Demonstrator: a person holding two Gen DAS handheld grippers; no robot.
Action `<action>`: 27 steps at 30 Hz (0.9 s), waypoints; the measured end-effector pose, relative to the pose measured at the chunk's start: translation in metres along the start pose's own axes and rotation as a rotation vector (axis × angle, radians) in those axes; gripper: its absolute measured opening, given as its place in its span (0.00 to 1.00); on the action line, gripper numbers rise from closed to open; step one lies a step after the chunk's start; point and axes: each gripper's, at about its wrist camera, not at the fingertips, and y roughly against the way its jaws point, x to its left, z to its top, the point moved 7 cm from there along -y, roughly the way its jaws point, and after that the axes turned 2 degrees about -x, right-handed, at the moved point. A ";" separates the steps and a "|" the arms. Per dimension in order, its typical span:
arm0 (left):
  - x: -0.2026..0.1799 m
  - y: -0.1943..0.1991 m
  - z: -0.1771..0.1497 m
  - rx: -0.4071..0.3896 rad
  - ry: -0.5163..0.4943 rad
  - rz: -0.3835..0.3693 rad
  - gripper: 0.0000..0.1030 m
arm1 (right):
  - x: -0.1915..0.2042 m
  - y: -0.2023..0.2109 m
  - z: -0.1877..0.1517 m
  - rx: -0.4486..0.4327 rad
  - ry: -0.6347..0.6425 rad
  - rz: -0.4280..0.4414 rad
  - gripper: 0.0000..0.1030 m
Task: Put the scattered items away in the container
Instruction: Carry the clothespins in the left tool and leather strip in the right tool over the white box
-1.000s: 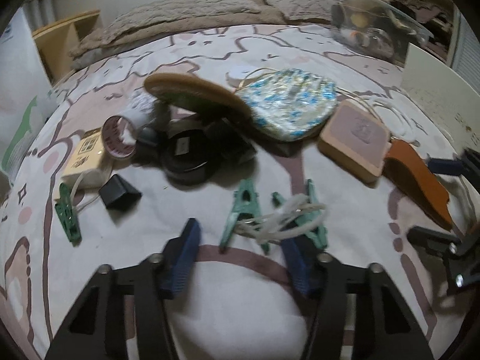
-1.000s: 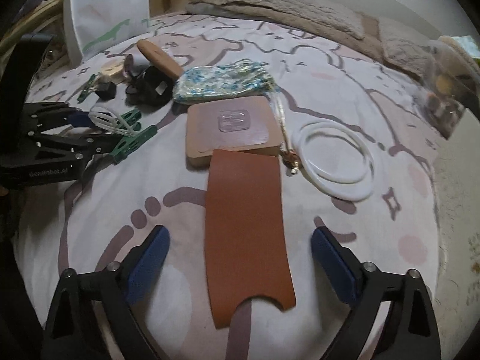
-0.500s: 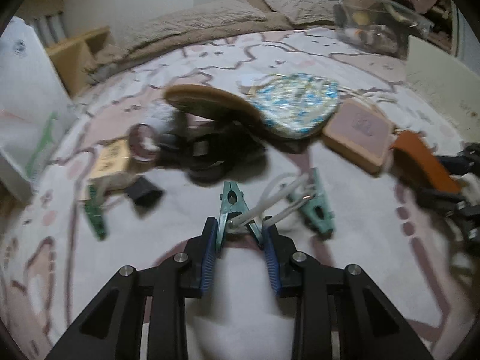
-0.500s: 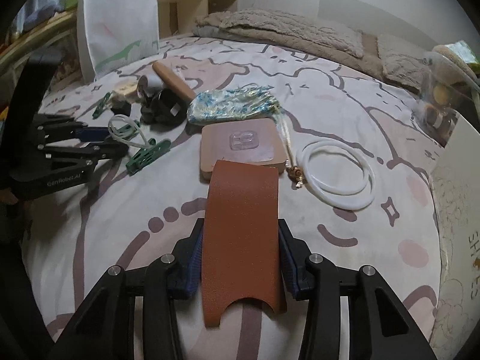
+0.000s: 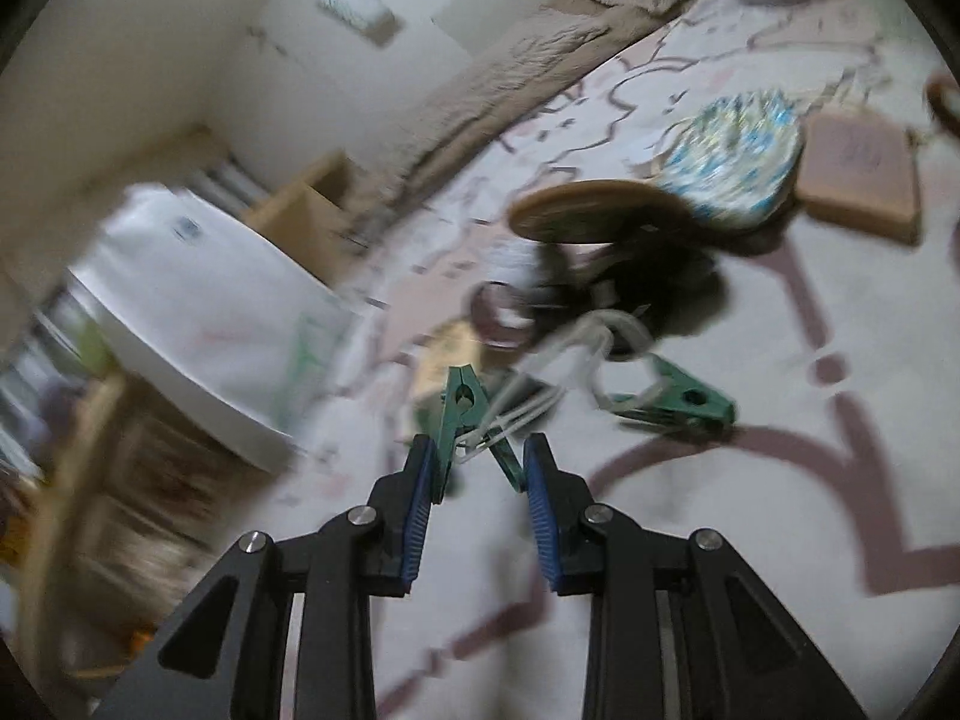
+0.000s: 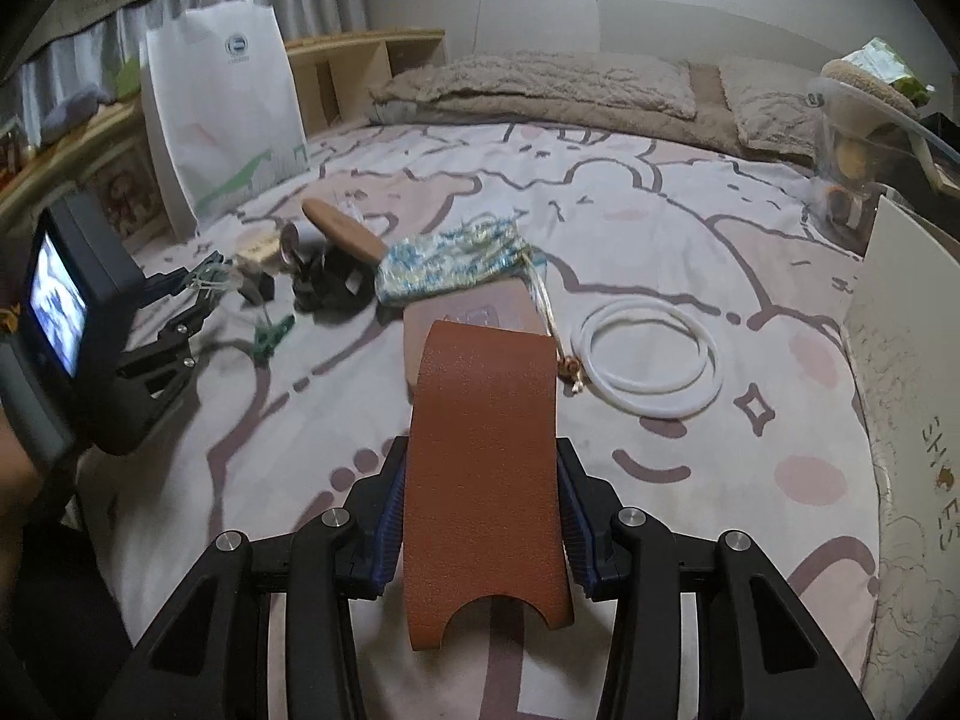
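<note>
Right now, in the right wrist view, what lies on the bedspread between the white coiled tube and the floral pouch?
The gold drawstring cord with its beaded end, trailing from the floral pouch toward the white coiled tube.

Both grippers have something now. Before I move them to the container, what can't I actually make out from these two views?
- Left wrist: motion blur smears the dark clutter; items unidentifiable.
- Left wrist: whether the white cord ties both green clips together, blurred.
- Right wrist: brown leather strip hides the pads' contact.
- Clear container: partly cut off by the white box.
</note>
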 end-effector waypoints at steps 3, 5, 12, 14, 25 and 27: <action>0.008 0.002 0.002 -0.035 -0.049 0.095 0.29 | -0.001 0.006 0.004 -0.019 -0.008 0.010 0.44; 0.014 0.007 0.007 -0.079 -0.060 0.143 0.29 | -0.001 0.008 0.005 -0.024 -0.013 0.019 0.44; 0.034 0.039 0.025 -0.217 0.038 0.140 0.29 | -0.005 0.022 0.013 -0.073 -0.040 0.041 0.44; 0.038 0.049 0.031 -0.258 0.082 0.104 0.29 | -0.007 0.027 0.016 -0.095 -0.064 0.059 0.44; 0.034 0.084 0.051 -0.334 0.286 -0.174 0.29 | -0.015 0.047 0.025 -0.170 -0.109 0.054 0.44; 0.030 0.091 0.054 -0.348 0.304 -0.211 0.29 | -0.015 0.051 0.027 -0.183 -0.110 0.049 0.44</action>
